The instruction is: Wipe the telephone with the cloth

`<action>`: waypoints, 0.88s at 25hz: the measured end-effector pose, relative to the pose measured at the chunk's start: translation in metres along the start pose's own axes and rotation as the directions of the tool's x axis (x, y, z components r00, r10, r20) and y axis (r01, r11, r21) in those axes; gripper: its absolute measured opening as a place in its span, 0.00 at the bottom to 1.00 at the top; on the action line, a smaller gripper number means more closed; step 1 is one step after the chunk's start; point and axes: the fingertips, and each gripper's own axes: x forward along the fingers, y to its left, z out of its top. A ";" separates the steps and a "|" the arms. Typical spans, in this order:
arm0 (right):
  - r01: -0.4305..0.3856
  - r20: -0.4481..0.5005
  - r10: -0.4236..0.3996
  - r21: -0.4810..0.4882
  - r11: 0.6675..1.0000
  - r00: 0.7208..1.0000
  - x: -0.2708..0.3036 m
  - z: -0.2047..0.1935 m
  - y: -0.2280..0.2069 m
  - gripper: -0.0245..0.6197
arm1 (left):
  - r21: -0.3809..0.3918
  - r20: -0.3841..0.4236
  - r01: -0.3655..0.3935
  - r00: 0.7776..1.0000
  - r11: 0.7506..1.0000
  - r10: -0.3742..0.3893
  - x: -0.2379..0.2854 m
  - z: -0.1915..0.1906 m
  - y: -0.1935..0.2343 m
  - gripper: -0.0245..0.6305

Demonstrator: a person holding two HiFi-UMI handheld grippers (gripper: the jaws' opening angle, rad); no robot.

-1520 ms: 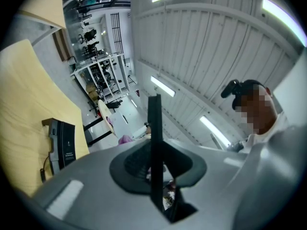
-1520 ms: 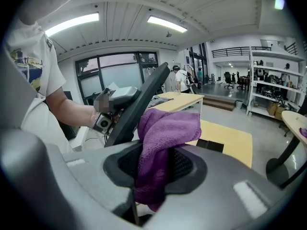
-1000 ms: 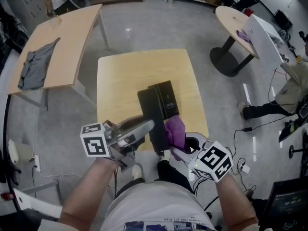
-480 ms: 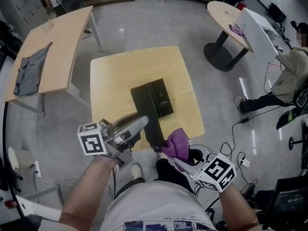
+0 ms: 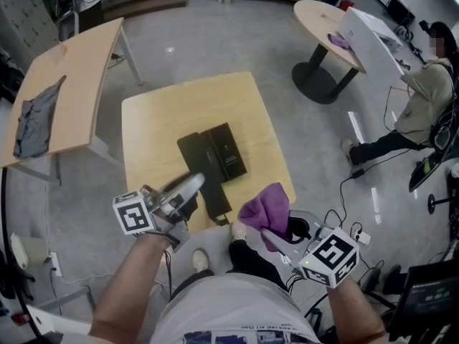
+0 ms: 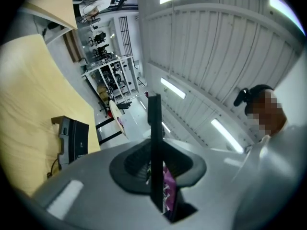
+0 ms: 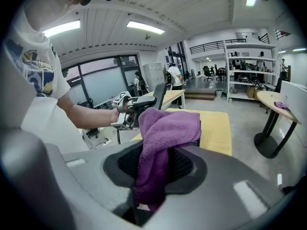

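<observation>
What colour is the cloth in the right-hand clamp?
The cloth is purple; the right gripper view shows it best.

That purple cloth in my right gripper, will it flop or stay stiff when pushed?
Probably floppy: the purple cloth droops over the right gripper in soft folds. Likely light, since one pinch carries it. Its fuzzy nap should drag, not slide.

White T-shirt (image 5: 229,310); grey left tongs (image 5: 192,186), right tongs (image 5: 275,229) with marker cubes (image 5: 135,213).
</observation>
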 end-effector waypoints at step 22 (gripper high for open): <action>-0.043 -0.024 0.043 0.017 0.999 0.999 0.041 0.020 -0.041 0.21 | -0.082 0.028 -0.136 0.990 0.987 0.138 -0.001 -0.020 0.087 0.17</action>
